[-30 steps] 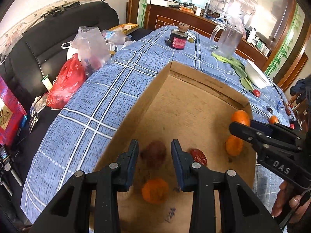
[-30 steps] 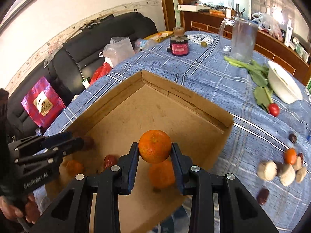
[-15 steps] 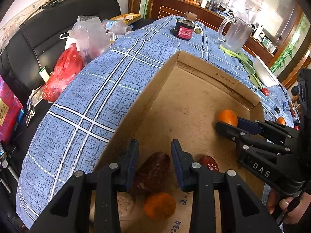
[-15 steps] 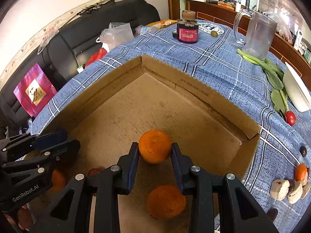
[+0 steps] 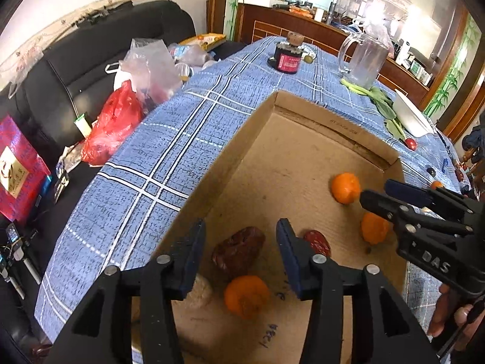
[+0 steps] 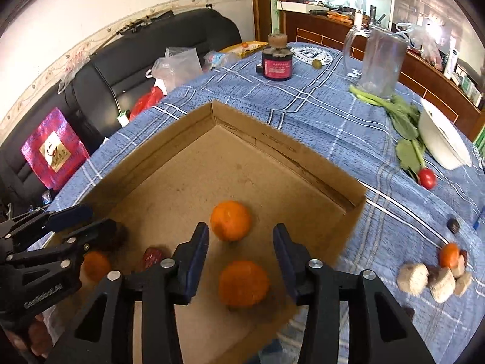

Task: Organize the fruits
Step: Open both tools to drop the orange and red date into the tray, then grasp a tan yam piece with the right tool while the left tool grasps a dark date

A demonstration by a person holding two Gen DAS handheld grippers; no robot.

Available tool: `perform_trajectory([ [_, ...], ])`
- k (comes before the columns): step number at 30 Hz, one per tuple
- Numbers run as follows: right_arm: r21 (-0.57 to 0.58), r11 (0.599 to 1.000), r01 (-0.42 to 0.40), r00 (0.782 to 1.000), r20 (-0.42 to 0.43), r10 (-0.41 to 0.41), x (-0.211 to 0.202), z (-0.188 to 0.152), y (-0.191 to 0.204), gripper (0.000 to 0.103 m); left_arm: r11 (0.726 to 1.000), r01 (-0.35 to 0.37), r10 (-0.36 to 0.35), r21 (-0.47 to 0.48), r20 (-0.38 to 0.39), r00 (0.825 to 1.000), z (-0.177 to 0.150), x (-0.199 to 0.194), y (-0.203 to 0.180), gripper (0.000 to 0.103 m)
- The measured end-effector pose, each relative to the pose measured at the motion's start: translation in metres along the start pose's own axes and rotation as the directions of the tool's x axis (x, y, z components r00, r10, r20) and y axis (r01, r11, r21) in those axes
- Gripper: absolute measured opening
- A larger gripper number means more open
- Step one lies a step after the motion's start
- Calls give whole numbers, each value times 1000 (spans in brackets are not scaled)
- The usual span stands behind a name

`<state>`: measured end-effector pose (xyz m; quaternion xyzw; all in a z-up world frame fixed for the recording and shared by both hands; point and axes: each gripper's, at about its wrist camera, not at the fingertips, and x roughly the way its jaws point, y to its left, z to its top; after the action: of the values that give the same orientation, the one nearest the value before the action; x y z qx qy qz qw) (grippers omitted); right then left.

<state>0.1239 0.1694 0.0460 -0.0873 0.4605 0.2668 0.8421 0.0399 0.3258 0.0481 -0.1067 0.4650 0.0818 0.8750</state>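
My left gripper and right gripper hang spread and empty above the shallow brown cardboard box. Round orange tangerines and a wrinkled dark-red date lie inside.

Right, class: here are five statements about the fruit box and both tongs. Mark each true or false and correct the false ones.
1. The right tongs grip an orange. False: they are open, and the orange lies free on the box floor.
2. Three oranges lie in the cardboard box. True.
3. The left tongs are open above a large red date. True.
4. The glass jug stands inside the box. False: it stands on the blue tablecloth beyond it.
5. Every piece of food is boxed. False: a small orange and pale chunks remain on the cloth.
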Motion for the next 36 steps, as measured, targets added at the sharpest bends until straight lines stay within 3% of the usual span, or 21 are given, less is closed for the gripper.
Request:
perform_trajectory([
  [10,69,997,33,998,44,-36,-66,-53,-25,76,999,20,-21,29,34,999,-17,-30,-35,59],
  [14,113,987,111,992,53,-117,-93,-80,-47,89,996,44,-46,73,26,999,-25,-35,-65,59],
  [21,201,944,262,964,-6,-267,-130,-132,-104,91,980,97,-99,174,5,995,-37,-38,-128,59],
  [29,326,900,290,953,-19,-301,-159,-173,-171,91,953,137,-132,270,-37,991,-54,-37,-189,63],
  [32,347,889,300,948,-6,-317,-162,-176,-198,91,944,137,-127,299,-54,990,-60,-35,-206,64],
  [36,386,886,256,958,23,-287,-156,-167,-228,91,939,138,-119,314,-81,990,-66,-30,-219,64],
])
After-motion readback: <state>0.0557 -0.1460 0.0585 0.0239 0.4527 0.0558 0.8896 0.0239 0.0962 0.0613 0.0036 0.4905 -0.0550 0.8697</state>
